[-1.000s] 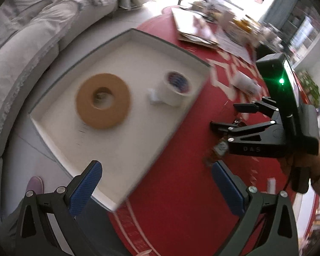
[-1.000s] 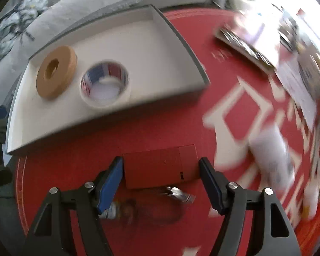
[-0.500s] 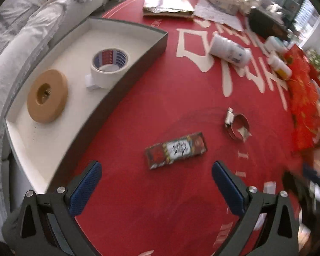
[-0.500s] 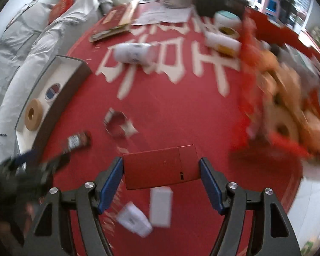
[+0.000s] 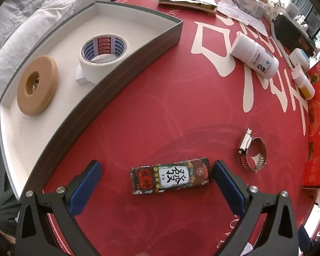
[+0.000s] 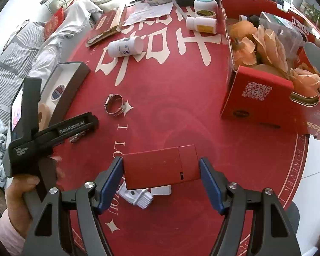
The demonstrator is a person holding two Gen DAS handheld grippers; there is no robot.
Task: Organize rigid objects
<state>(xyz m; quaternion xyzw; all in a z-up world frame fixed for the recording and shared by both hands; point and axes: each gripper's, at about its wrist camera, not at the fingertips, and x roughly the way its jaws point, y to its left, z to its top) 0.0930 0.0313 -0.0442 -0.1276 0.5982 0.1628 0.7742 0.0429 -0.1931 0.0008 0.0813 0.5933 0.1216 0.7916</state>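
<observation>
A: Where do things stand on the red round table (image 5: 160,98)?

B: Mid-sort, by the look of it. The grey tray (image 5: 108,79) with the white floor sits at the table's edge and holds two rings – one white tape roll (image 5: 103,58) and one tan disc (image 5: 38,85). The left gripper (image 5: 157,176) hangs steeply over one printed card box (image 5: 170,176), jaws wide; the right-hand pad is just beside the box end, the other well apart.

A: And the other hand?

B: The right gripper (image 6: 161,170) is clamped on one red flat case (image 6: 161,167), carried above the table, away from the tray.

A: Next move?

B: Likely the left tongs lower and close along the box's length, then lift it over the tray wall. The long grip needs centring – the box lies slightly skewed.

A: What's loose?

B: One red carton (image 6: 258,98) of oddments, two white bottles (image 6: 125,47) lying down, one metal hose clamp (image 5: 253,151).
</observation>
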